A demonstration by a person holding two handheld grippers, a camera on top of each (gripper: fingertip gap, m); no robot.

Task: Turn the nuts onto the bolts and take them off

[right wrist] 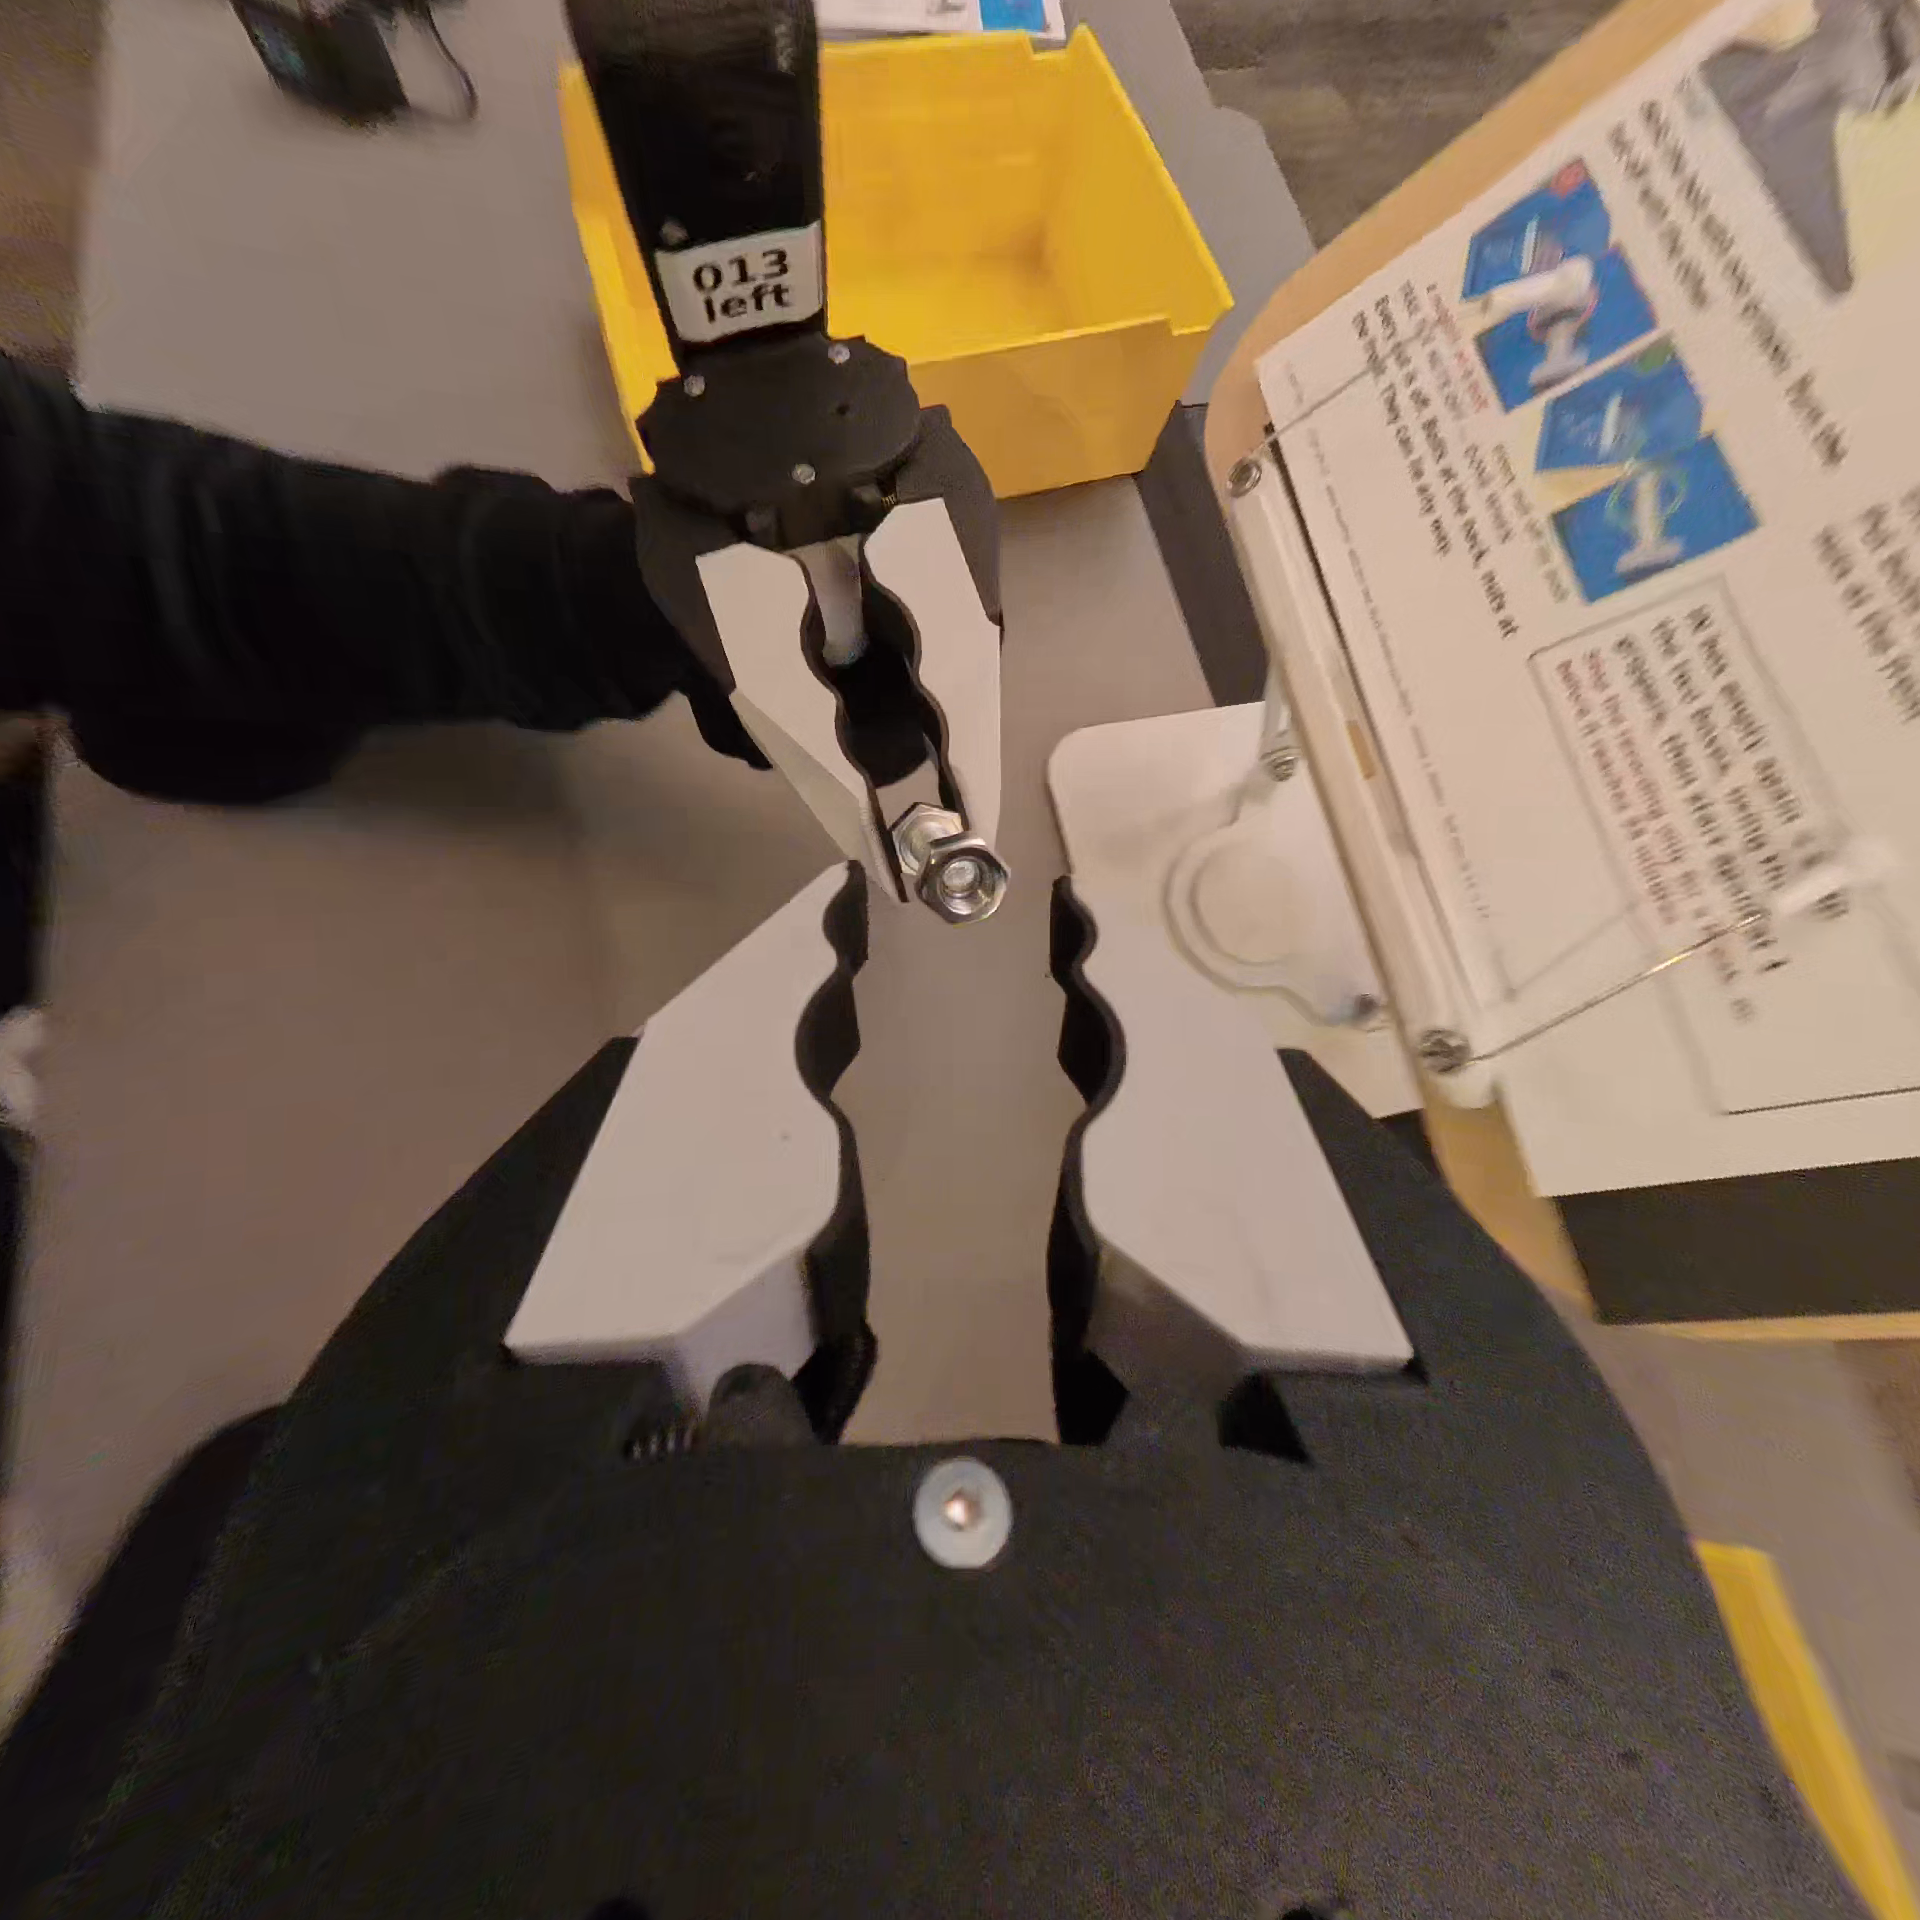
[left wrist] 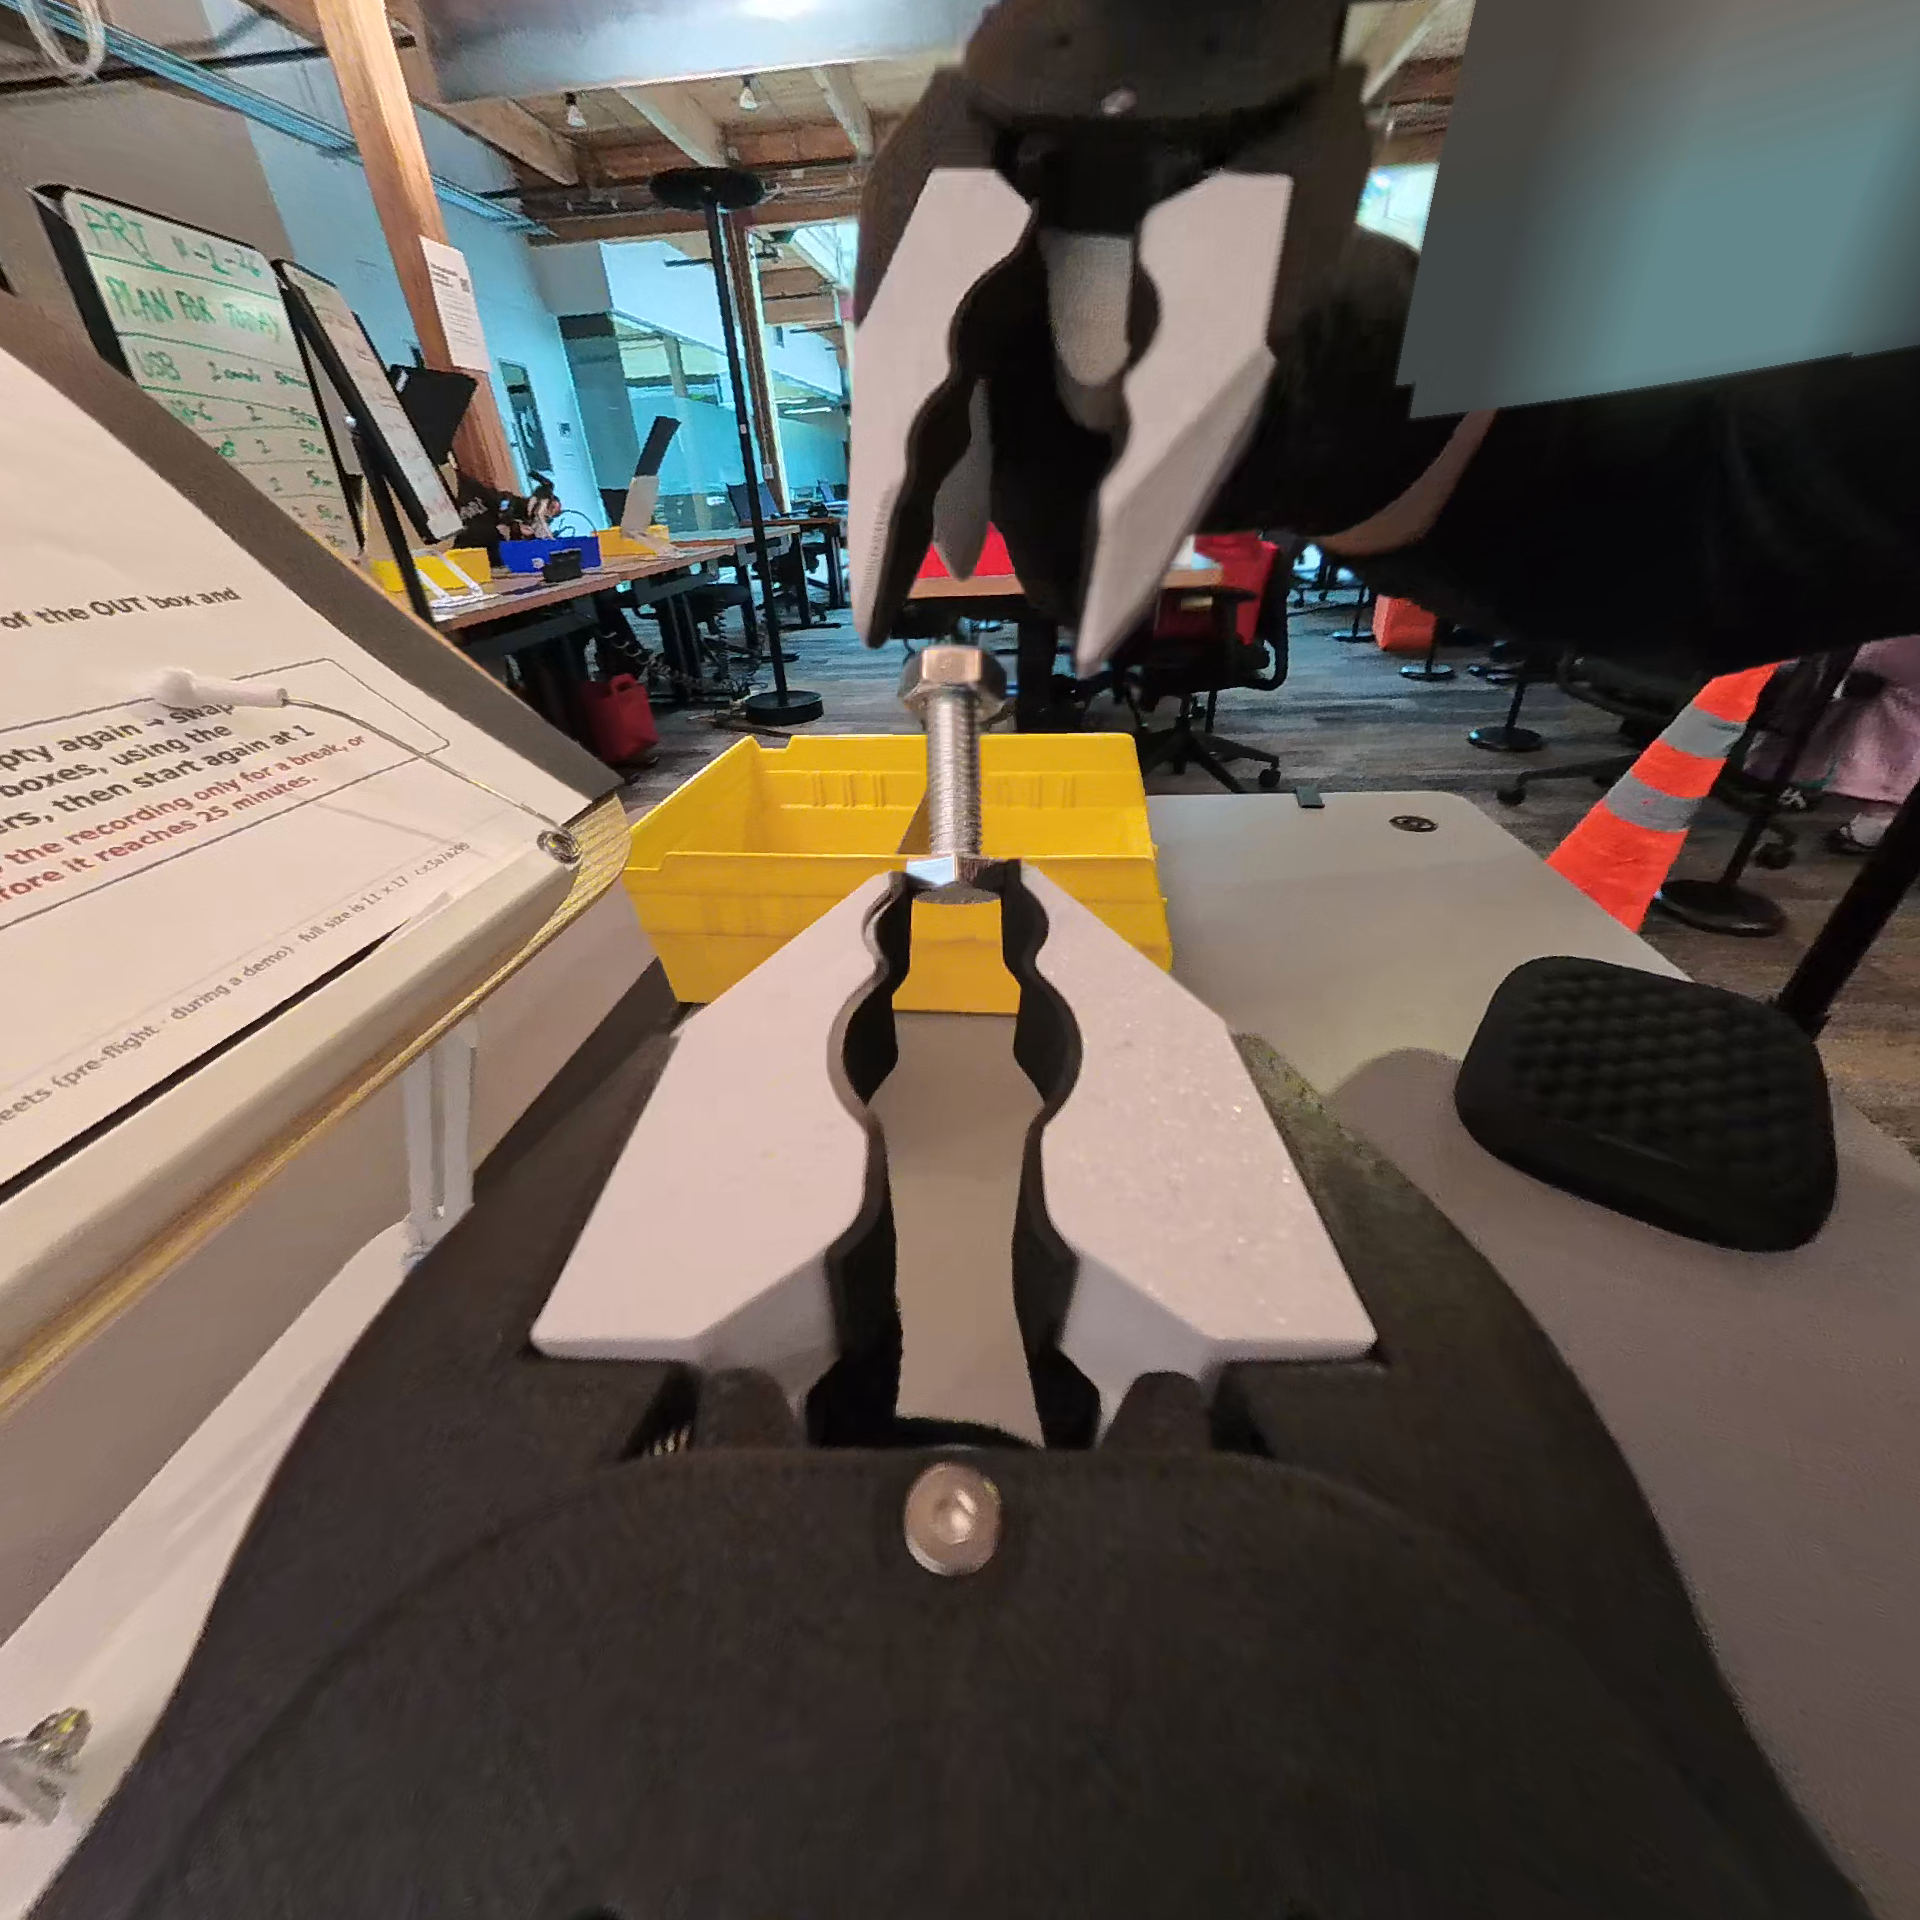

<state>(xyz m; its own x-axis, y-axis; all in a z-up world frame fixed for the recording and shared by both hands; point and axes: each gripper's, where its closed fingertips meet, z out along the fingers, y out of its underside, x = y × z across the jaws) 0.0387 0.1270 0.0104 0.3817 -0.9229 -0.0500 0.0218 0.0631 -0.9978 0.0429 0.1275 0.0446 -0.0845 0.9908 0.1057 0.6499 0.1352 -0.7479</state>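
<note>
A silver bolt (left wrist: 956, 790) stands upright with its head pinched in the tips of my left gripper (left wrist: 956, 885), which is shut on it. A hex nut (left wrist: 951, 681) sits at the top end of the thread. My right gripper (left wrist: 982, 636) hangs just above the nut, open and empty, with its jaws spread on either side. In the right wrist view the bolt is seen end-on with the nut (right wrist: 968, 885) between my open right gripper (right wrist: 954, 891) tips. The left gripper (right wrist: 930, 847) reaches in from the far side and holds the bolt.
An empty yellow bin (left wrist: 790, 935) stands on the grey table just behind the bolt; it also shows in the right wrist view (right wrist: 1049, 270). An instruction board (left wrist: 208, 831) on a white stand (right wrist: 1143, 790) is close beside the grippers. A black textured pad (left wrist: 1642, 1101) lies to the right. Left and right tips are no more than a few centimetres apart.
</note>
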